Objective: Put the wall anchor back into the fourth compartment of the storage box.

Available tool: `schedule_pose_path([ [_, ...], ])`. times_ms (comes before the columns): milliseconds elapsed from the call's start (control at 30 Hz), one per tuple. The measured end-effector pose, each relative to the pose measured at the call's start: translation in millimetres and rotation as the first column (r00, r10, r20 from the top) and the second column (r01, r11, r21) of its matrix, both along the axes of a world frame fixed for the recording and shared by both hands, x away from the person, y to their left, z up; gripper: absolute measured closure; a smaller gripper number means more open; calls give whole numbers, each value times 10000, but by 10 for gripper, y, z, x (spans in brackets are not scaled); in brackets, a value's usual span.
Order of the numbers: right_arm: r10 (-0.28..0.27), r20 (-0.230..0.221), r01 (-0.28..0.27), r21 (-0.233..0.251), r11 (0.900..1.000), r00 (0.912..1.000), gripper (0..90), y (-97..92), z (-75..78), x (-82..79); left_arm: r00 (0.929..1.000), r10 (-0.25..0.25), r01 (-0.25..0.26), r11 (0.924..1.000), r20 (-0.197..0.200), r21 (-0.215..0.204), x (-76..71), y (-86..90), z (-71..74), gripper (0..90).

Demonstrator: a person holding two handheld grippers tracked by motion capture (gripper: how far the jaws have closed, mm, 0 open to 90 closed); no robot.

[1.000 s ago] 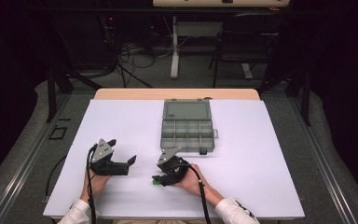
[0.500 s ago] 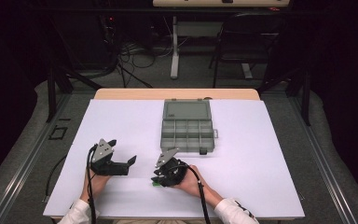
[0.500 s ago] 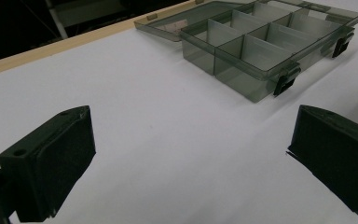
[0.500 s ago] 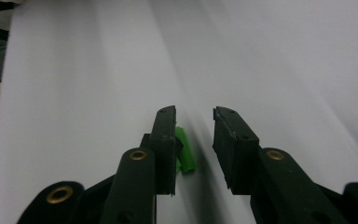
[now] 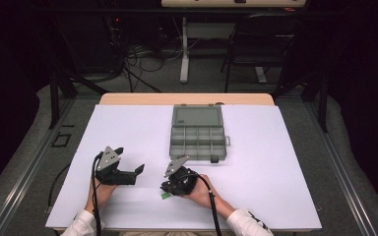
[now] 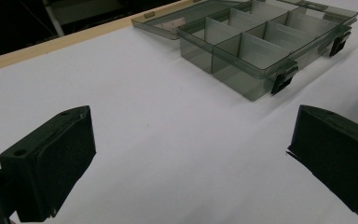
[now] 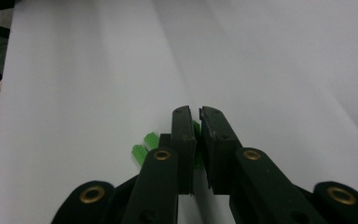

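Note:
My right gripper (image 5: 167, 189) rests low on the white table near its front edge, and a hand holds it. Its jaws have just been closing. In the right gripper view they (image 7: 198, 116) stand almost together on a small green piece (image 7: 196, 133). Two more green pieces (image 7: 144, 145) lie just left of the jaws, and green (image 5: 164, 195) also shows at the tip in the high view. My left gripper (image 5: 129, 161) lies on the table to the left, open, with only bare white sheet between its pads (image 6: 191, 158).
A grey see-through compartment box (image 5: 171, 142) with its lid folded back sits at the middle of the table beyond both grippers, its black latches facing me (image 6: 283, 81). The white sheet (image 5: 285, 187) ends at a wooden edge at the back. Cables trail from both grippers.
The right gripper's jaws have drawn together at the green pieces. Both hands have kept their places, and the left gripper is unchanged.

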State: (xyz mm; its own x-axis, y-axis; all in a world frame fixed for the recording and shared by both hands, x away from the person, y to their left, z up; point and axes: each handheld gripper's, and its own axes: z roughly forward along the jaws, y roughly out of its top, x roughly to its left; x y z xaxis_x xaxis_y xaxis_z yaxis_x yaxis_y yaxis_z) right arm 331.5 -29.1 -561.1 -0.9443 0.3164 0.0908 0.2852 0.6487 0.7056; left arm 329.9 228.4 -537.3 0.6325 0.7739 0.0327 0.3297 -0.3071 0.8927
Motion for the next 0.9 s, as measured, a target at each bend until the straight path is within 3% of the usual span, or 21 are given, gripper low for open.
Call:
schedule_pose_path([
  [900,-692,529,677,293,9973,9962,837,-216,177,-2,10000,11,-10,10000,76,-79,0,22,-4,0],
])
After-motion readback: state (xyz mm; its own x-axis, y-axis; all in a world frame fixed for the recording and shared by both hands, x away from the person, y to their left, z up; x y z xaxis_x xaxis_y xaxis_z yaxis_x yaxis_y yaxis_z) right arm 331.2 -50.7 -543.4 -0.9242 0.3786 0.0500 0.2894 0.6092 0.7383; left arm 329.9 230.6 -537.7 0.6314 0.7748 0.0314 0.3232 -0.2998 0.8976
